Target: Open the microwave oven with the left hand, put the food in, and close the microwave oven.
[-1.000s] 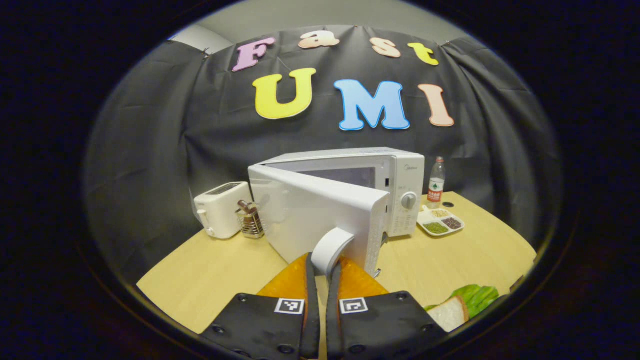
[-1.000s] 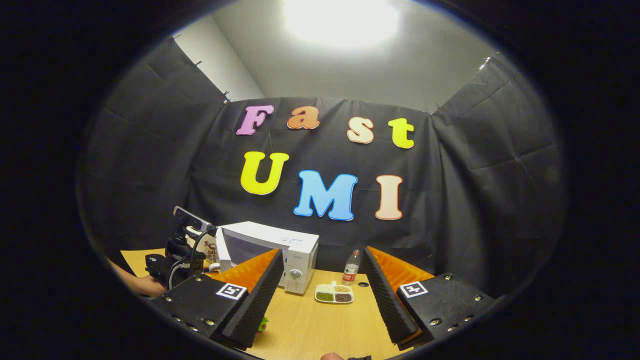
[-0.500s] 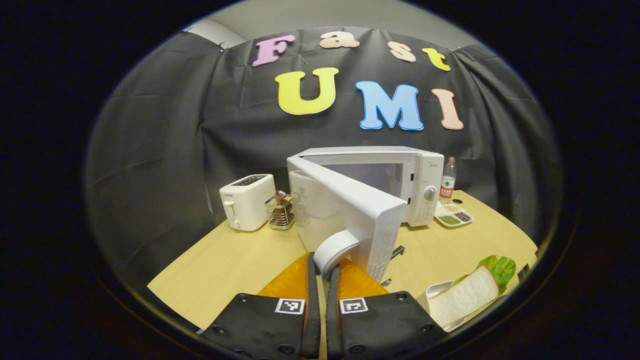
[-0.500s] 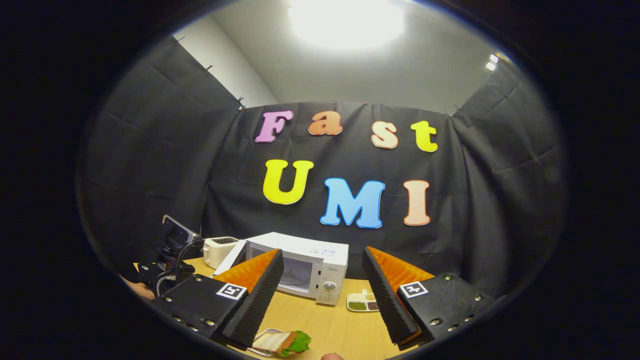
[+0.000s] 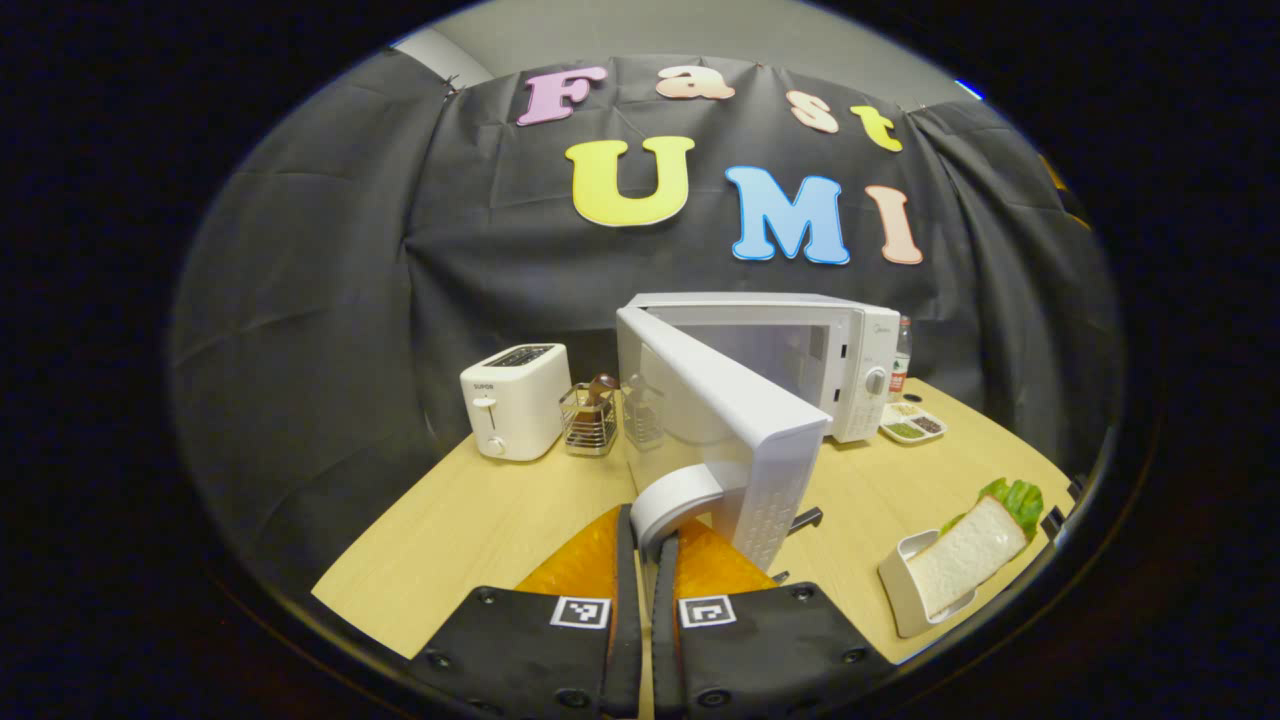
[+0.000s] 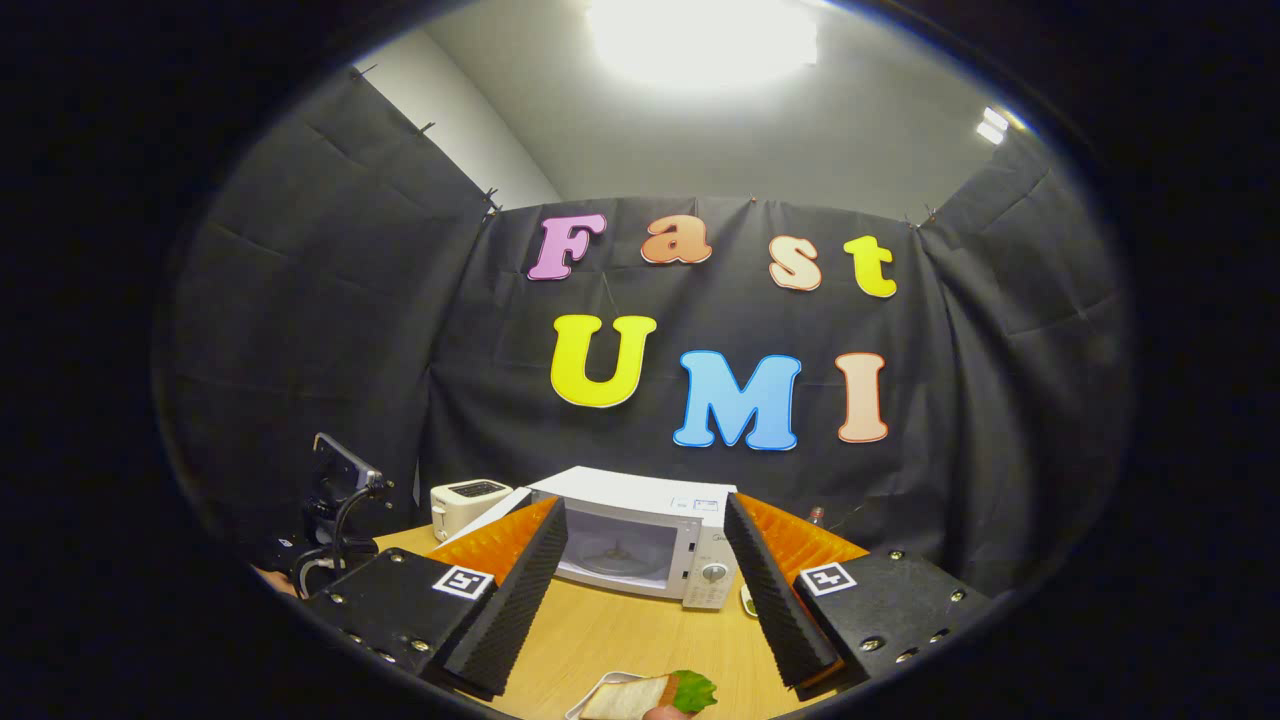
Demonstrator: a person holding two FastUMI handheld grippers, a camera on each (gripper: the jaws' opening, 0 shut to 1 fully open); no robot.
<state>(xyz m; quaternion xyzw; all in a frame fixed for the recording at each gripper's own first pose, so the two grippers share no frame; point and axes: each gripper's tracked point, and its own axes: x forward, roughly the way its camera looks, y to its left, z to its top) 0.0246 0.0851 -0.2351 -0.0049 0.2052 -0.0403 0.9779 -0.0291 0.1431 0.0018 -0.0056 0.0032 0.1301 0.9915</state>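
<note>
The door handle of the microwave oven is being clamped by the left gripper; the door is being held wide open. The right gripper is being held spread above the sandwich near the table's front edge.

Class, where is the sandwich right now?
In the left gripper view the sandwich sits in a white tray near the table's right edge, right of the open microwave door.

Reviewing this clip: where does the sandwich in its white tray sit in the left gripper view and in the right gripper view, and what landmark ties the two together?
Left gripper view: sandwich at the lower right, on the table near its edge.
Right gripper view: sandwich at the bottom centre, below the open fingers.
Shared landmark: the microwave, door open, beyond the sandwich in both.
</note>
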